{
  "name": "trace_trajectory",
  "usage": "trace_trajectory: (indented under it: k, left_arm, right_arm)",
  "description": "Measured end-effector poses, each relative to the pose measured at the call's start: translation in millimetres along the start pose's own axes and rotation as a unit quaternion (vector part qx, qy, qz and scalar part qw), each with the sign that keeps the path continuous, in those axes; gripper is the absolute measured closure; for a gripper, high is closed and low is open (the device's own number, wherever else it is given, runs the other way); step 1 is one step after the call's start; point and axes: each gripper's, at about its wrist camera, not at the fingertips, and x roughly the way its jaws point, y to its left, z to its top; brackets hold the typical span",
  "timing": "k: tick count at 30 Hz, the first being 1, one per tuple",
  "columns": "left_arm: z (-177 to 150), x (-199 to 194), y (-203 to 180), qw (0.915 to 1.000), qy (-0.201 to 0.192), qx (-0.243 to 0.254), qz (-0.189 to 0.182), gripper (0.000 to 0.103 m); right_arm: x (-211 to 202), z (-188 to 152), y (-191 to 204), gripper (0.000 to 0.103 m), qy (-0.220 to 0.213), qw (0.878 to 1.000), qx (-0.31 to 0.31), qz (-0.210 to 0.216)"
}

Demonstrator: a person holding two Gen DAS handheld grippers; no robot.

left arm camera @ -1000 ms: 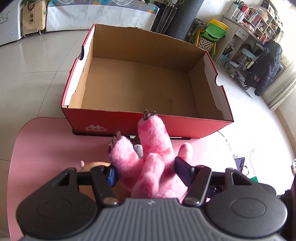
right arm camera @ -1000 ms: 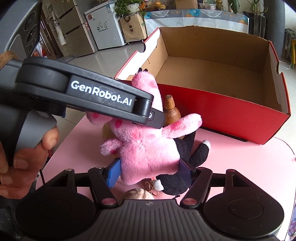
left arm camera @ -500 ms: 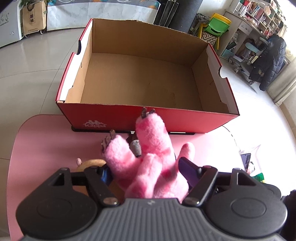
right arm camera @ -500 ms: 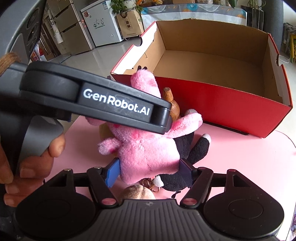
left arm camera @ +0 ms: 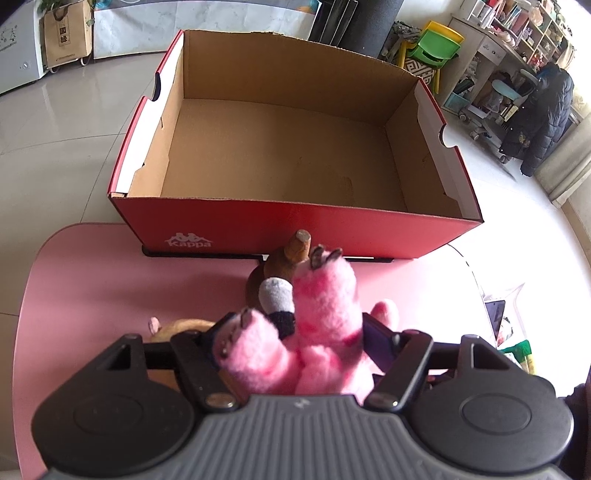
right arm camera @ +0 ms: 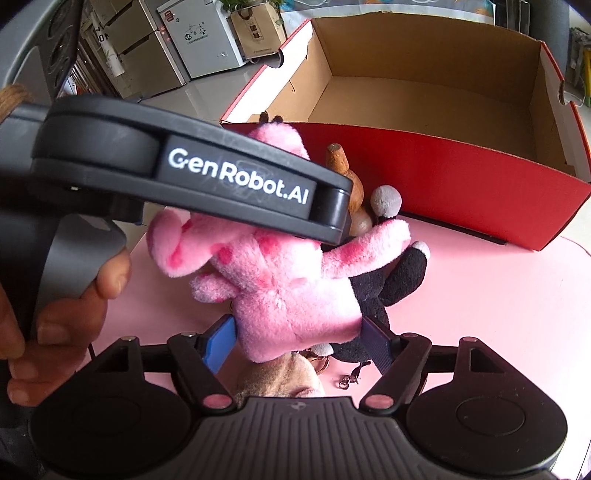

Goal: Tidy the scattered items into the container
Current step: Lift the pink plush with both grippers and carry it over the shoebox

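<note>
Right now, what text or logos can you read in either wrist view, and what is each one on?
"Kappa", white with its logo: red front wall of the shoe box.
"GenRobot.AI", white: side of the left gripper's black body, seen from the right wrist.
Print on the paper bag and the white fridge behind: too small to read.
Nothing else legible.

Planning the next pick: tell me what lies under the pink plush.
Under the pink plush lies a black plush; a tan furry toy pokes out below. What is beneath them is hidden.
</note>
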Motion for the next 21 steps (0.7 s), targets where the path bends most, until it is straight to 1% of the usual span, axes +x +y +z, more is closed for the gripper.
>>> trace_trajectory:
  k: [1, 2, 6, 12, 16, 21]
  left_arm:
    - [0, 0, 0, 1.0, 0.001, 0.002, 0.0, 0.039]
    - [-1, 1, 0, 1.0, 0.002, 0.002, -0.004, 0.044]
    - [-2, -1, 0, 0.9999, 0.001, -0.001, -0.015, 0.049]
    - [5, -18, -3, 0.9992, -0.032, -0.005, -0.023, 0.05]
    - [13, -31, -2, 0.9978, -0.048, -0.017, -0.043, 0.05]
    - [24, -48, -6, 0.9949, -0.079, -0.015, -0.061, 0.05]
  right_arm:
    - [0, 0, 0, 0.031, -0.002, 1.0, -0.001, -0.001]
    - [-1, 0, 0, 0.032, -0.004, 1.0, -0.002, -0.001]
    - [-5, 1, -2, 0.035, -0.012, 1.0, 0.002, 0.0]
    - [-19, 8, -2, 0.037, -0.044, 0.999, -0.005, -0.003]
    - [-31, 12, 0, 0.037, -0.071, 0.997, -0.015, -0.013]
    - [-45, 22, 4, 0.037, -0.104, 0.994, -0.022, -0.029]
